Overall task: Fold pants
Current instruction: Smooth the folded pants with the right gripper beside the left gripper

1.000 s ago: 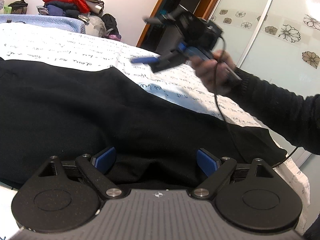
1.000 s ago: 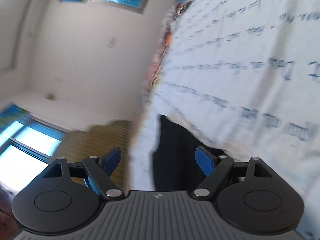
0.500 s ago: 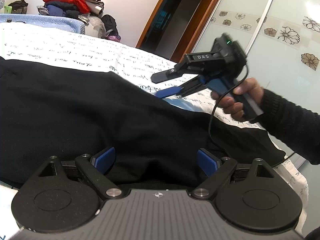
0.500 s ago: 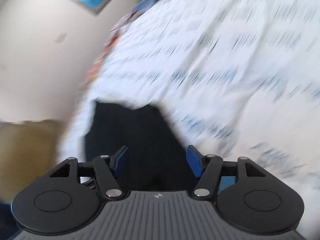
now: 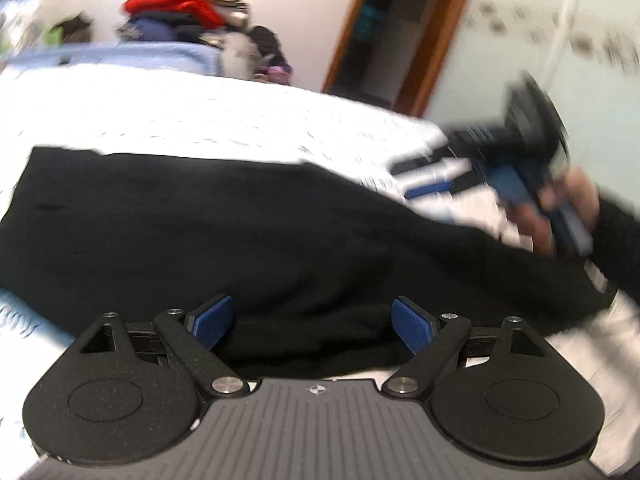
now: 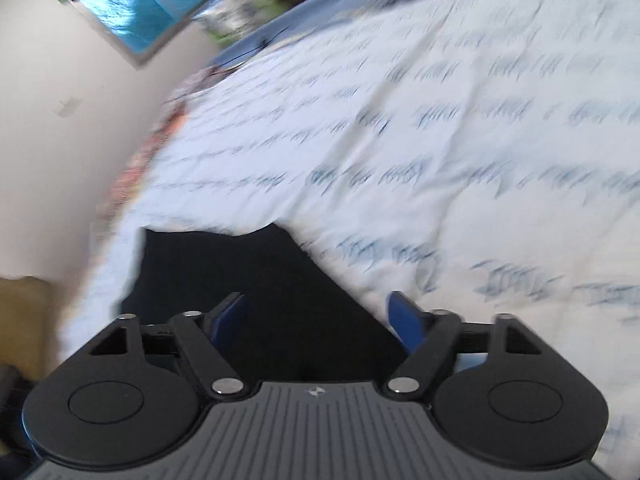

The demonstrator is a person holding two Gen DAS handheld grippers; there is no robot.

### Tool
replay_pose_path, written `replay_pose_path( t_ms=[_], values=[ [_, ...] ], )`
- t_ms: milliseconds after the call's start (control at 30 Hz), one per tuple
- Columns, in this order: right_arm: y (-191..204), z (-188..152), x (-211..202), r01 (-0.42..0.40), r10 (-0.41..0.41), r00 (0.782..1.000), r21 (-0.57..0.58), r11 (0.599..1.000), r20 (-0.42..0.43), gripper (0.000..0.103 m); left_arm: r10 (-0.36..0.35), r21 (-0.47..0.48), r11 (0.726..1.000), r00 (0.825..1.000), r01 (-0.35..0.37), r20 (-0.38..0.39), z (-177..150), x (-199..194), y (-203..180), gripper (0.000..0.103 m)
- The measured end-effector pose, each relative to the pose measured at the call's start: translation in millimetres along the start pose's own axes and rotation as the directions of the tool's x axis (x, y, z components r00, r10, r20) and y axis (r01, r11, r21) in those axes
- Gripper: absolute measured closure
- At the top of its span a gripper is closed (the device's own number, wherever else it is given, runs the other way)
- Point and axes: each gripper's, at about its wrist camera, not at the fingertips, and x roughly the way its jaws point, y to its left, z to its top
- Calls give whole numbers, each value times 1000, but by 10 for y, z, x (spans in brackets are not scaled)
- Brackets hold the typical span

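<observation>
This was a bedroom in a home. A bed (image 5: 168, 112) filled the room, dressed in a white cover (image 6: 440, 140) printed with blue handwriting. Beyond the bed's far edge, against the pale wall, sat a heap of clothes (image 5: 180, 12) topped with something red. To the right of the bed stood a wooden door frame (image 5: 432, 36) and a frosted sliding wardrobe door (image 5: 520, 40) with flower motifs. A window (image 6: 136, 4) showed high on the wall beside the bed.
</observation>
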Motion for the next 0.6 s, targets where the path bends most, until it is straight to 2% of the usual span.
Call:
replay_pose_path(
  t_ms=[67, 133, 167, 200, 233, 267, 300, 367, 400, 433, 500, 533, 567, 600],
  values=[
    [161, -105, -8, -121, 121, 992, -10, 993, -43, 19, -20, -103, 994, 999, 23, 34, 61, -85, 167, 9],
    [248, -236, 79, -248, 251, 961, 38, 968, -120, 16, 6, -160, 987, 999, 1, 48, 95, -58, 280, 4],
    [302, -321, 154, -267, 271, 951, 45, 963, -150, 16, 11, -182, 983, 999, -4, 39, 91, -4, 337, 4],
    [305, -387, 218, -227, 231, 959, 41, 973, -165, 16, 13, -213, 977, 1000, -11, 9, 71, 75, 420, 5],
    [240, -453, 257, -134, 138, 978, 33, 990, -158, 23, 21, -244, 969, 1000, -26, -20, 59, 140, 489, 7],
    [158, -497, 174, -142, 145, 986, 30, 989, -88, 23, 15, -249, 968, 1000, -16, -6, 49, 146, 522, 6],
    [101, -521, 72, -75, 78, 996, 62, 995, -41, 23, 15, -228, 974, 1000, -14, 6, 46, 127, 516, 6],
    [143, -610, -179, 77, -83, 995, 115, 990, 50, 19, 56, -194, 979, 998, -57, -10, 78, 77, 455, 9],
    [225, -680, -272, 87, -97, 992, 120, 989, 83, 18, 61, -198, 978, 998, -60, -1, 106, 36, 427, 7],
    [281, -734, -334, 38, -49, 994, 110, 993, 99, 15, 49, -202, 978, 999, -45, 17, 135, -2, 409, 7],
    [394, -866, -383, -130, 116, 987, 132, 983, 109, 8, 26, -176, 984, 999, -19, 36, 181, -20, 367, 6],
    [434, -942, -350, -235, 218, 969, 163, 958, 114, 4, 41, -160, 987, 999, -35, 31, 204, 0, 372, 6],
    [445, -1026, -309, -332, 315, 942, 186, 925, 118, 4, 59, -150, 987, 998, -57, 15, 214, 47, 389, 5],
    [504, -1034, -175, -390, 372, 920, 200, 899, 122, 4, 88, -146, 985, 996, -88, -10, 208, 108, 436, 6]
  ],
)
